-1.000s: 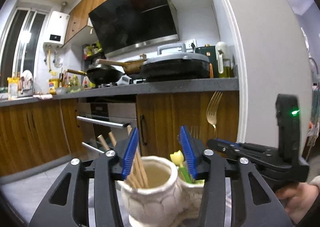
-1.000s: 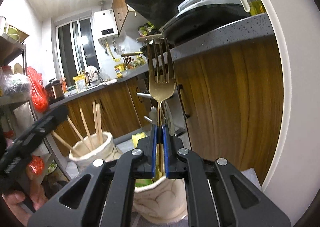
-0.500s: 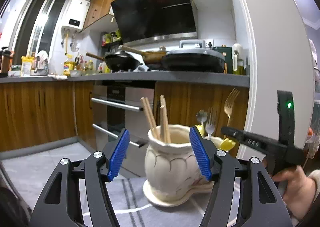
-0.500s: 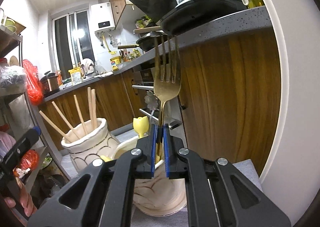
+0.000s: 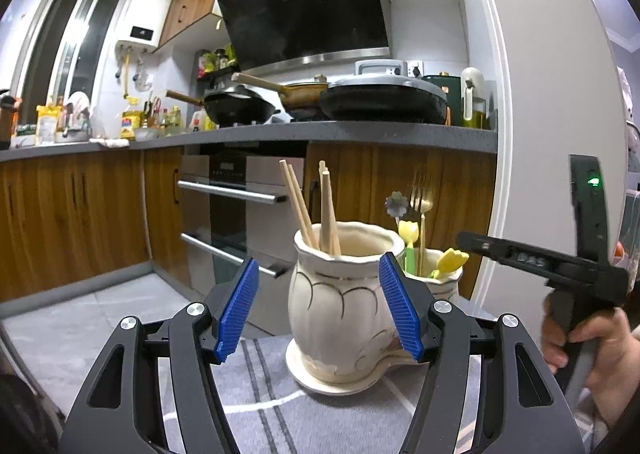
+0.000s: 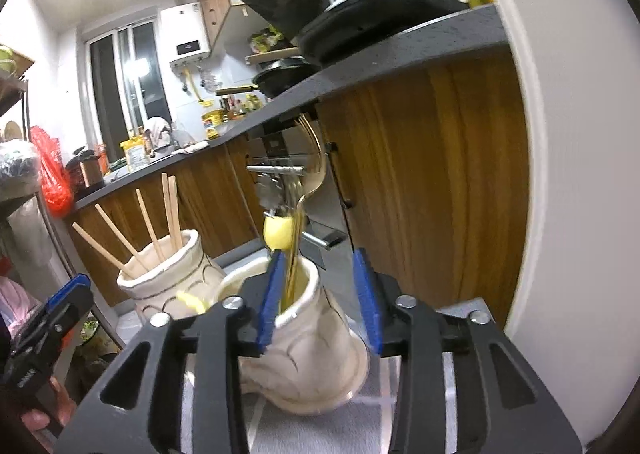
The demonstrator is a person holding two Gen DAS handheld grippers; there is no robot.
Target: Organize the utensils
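Left gripper (image 5: 320, 312): I see jaws apart, empty.
Right gripper (image 6: 318, 300): jaws apart.
Fork (image 6: 310, 174): standing free in my cream jar (image 6: 312, 366).

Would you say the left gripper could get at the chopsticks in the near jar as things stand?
Probably yes: the left gripper is open, and the chopsticks rise clear above the jar rim with nothing in front.

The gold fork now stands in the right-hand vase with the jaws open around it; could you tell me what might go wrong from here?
1. The gold fork leans near the right hand-held gripper's left pad; pulling back carelessly could snag it.
2. The vase sits between the pads; a sideways bump might tip it.
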